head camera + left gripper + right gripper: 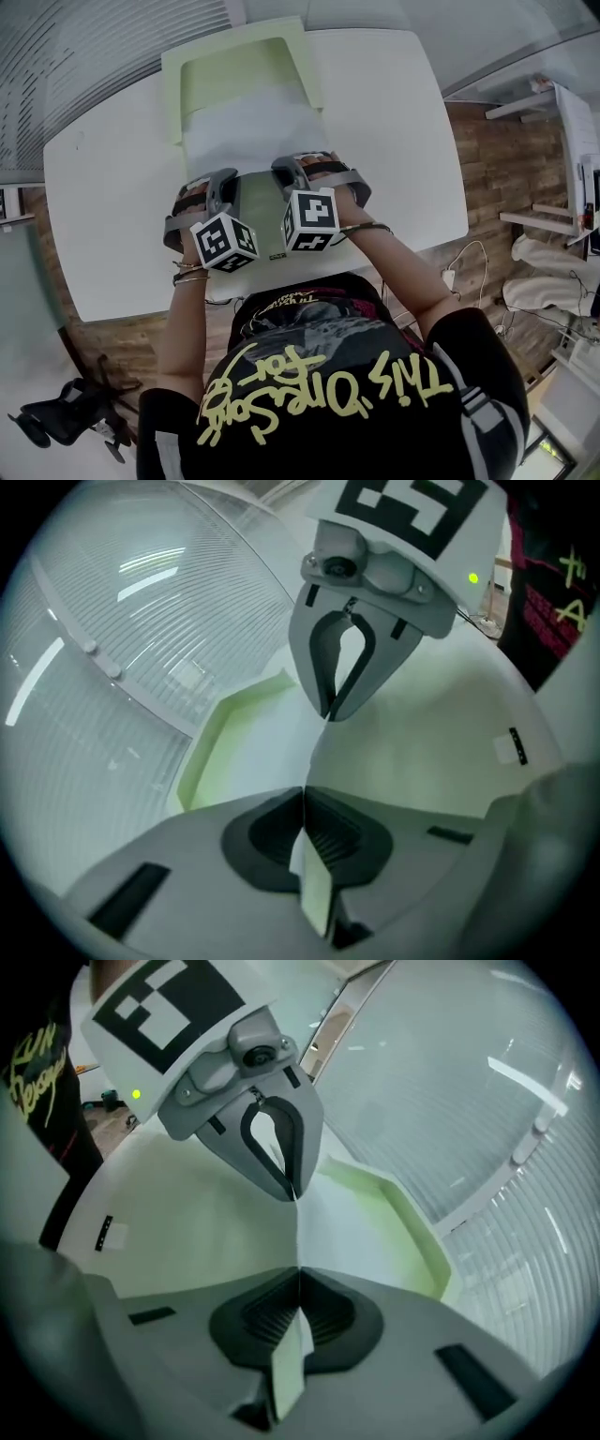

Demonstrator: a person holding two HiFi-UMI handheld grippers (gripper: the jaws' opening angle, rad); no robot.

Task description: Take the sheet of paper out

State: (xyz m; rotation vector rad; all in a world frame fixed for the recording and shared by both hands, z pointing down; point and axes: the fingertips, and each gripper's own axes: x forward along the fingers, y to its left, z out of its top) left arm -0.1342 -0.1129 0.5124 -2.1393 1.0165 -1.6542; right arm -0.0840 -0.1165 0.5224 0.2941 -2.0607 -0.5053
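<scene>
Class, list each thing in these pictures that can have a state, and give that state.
green folder: lying flat, far end of the sheet inside it.
sheet of paper: partly out of the folder, near edge pinched.
left gripper: fingers shut on the sheet of paper.
right gripper: fingers shut on the sheet of paper.

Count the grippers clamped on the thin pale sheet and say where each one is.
2. The left gripper pinches the thin pale sheet at its near edge; the right gripper pinches the same edge close beside it, on its right. None looks hidden.
</scene>
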